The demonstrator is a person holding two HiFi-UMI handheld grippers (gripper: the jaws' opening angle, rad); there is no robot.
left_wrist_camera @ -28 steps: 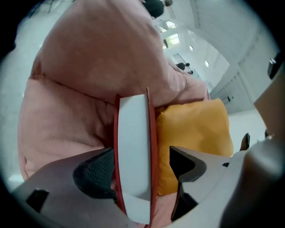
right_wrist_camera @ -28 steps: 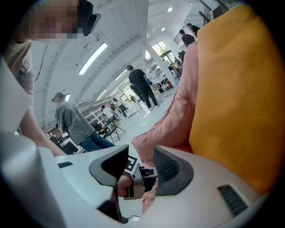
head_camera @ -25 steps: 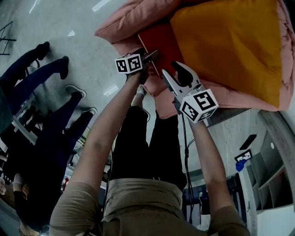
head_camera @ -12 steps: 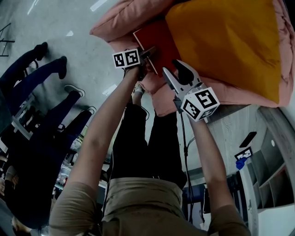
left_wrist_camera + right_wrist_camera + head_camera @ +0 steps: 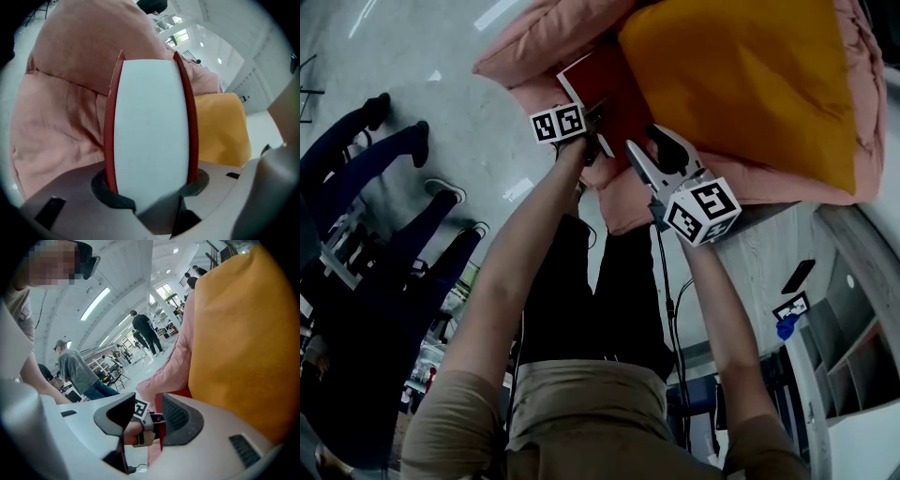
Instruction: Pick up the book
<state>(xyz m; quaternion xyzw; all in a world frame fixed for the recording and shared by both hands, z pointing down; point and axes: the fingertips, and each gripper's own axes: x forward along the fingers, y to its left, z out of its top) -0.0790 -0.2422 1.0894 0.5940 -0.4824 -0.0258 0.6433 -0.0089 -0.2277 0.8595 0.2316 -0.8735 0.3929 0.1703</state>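
Note:
The red book (image 5: 602, 82) lies on a pink beanbag (image 5: 534, 42), its far part tucked under an orange cushion (image 5: 741, 80). My left gripper (image 5: 594, 120) has just been closing its jaws and is shut on the book's near edge. In the left gripper view the white page block (image 5: 150, 126) fills the gap and the pads (image 5: 107, 185) press the red covers. My right gripper (image 5: 661, 155) stands open just right of the book, with nothing between its jaws. In the right gripper view (image 5: 146, 417) the left gripper's marker cube (image 5: 139, 409) shows beyond them.
The grey floor (image 5: 459, 84) lies left of the beanbag, with standing people's legs (image 5: 384, 187) on it. Shelves (image 5: 853, 347) stand at the lower right. A cable (image 5: 670, 300) hangs from the right gripper. More people (image 5: 77, 371) stand in the hall behind.
The left gripper has slid further onto the book's edge. The book, cushion and both grippers sit slightly further left in the head view.

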